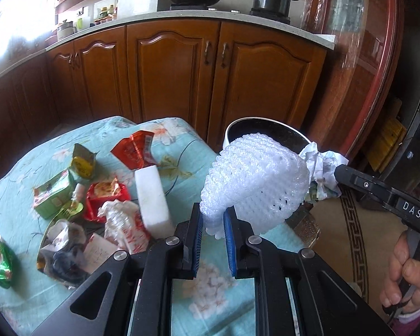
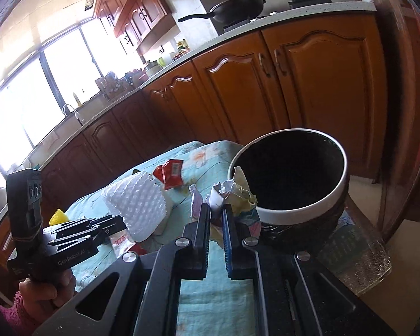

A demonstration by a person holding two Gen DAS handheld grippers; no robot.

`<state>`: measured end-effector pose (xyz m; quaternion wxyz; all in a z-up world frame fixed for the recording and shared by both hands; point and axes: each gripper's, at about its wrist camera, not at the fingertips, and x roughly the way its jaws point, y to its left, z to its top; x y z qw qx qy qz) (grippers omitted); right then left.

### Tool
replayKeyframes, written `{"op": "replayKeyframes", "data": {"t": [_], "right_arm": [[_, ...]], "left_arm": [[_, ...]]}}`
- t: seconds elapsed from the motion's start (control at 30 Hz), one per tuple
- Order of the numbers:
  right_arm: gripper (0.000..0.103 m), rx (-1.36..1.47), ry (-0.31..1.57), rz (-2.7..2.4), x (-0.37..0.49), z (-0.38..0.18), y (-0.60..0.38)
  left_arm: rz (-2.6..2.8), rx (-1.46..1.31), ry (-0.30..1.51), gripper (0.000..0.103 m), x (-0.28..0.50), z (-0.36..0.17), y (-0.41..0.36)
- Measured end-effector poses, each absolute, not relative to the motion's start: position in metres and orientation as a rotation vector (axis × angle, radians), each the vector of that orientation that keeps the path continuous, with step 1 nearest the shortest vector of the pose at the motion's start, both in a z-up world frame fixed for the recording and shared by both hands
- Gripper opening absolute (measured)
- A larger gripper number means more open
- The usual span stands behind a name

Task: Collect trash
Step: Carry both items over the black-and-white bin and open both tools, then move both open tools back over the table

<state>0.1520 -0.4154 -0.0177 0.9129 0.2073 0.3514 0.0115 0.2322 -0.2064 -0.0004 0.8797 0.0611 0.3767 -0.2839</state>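
Note:
My left gripper [image 1: 212, 219] is shut on a white foam fruit net [image 1: 252, 179] and holds it above the table, just in front of the round bin [image 1: 266, 128]. The net also shows in the right wrist view [image 2: 137, 204]. My right gripper [image 2: 216, 210] is shut on crumpled paper [image 2: 232, 193] and holds it at the near rim of the bin [image 2: 288, 212], which has a white rim and dark inside. The paper shows in the left wrist view [image 1: 320, 165] beside the net.
Several wrappers lie on the teal flowered tablecloth [image 1: 182, 151]: a red pouch [image 1: 134, 148], green packets [image 1: 53, 193], a red packet [image 1: 106, 196], a white block [image 1: 152, 198], a plastic bag [image 1: 126, 226]. Wooden cabinets [image 1: 182, 70] stand behind.

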Motion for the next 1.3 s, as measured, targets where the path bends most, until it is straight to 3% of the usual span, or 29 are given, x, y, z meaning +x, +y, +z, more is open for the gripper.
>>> {"op": "replayKeyframes", "data": {"t": [0.5, 0.87, 0.93, 1.0, 1.07, 1.17, 1.2, 1.27, 1.3], "right_arm": [[0.008, 0.435, 0.739, -0.077, 0.197, -0.031, -0.483], [0.008, 0.44, 0.791, -0.105, 0.227, -0.054, -0.511], [0.008, 0.44, 0.803, -0.109, 0.232, -0.059, -0.514], [0.01, 0.437, 0.814, -0.116, 0.234, -0.063, -0.515], [0.014, 0.437, 0.827, -0.117, 0.237, -0.067, -0.518], [0.033, 0.449, 0.848, -0.125, 0.238, -0.071, -0.523], [0.049, 0.458, 0.843, -0.123, 0.236, -0.071, -0.524], [0.065, 0.468, 0.829, -0.127, 0.23, -0.069, -0.524], [0.068, 0.468, 0.821, -0.133, 0.226, -0.067, -0.523]], "left_arm": [[-0.625, 0.253, 0.854, 0.014, 0.324, -0.023, -0.331], [-0.634, 0.263, 0.892, 0.014, 0.364, -0.042, -0.377], [-0.639, 0.263, 0.894, 0.019, 0.366, -0.045, -0.38], [-0.646, 0.262, 0.904, 0.031, 0.369, -0.05, -0.385], [-0.627, 0.265, 0.901, 0.068, 0.368, -0.053, -0.384], [-0.614, 0.253, 0.889, 0.075, 0.362, -0.052, -0.377], [-0.613, 0.243, 0.894, 0.075, 0.359, -0.051, -0.372], [-0.604, 0.201, 0.889, 0.076, 0.35, -0.048, -0.356], [-0.604, 0.176, 0.883, 0.077, 0.344, -0.046, -0.347]]}}
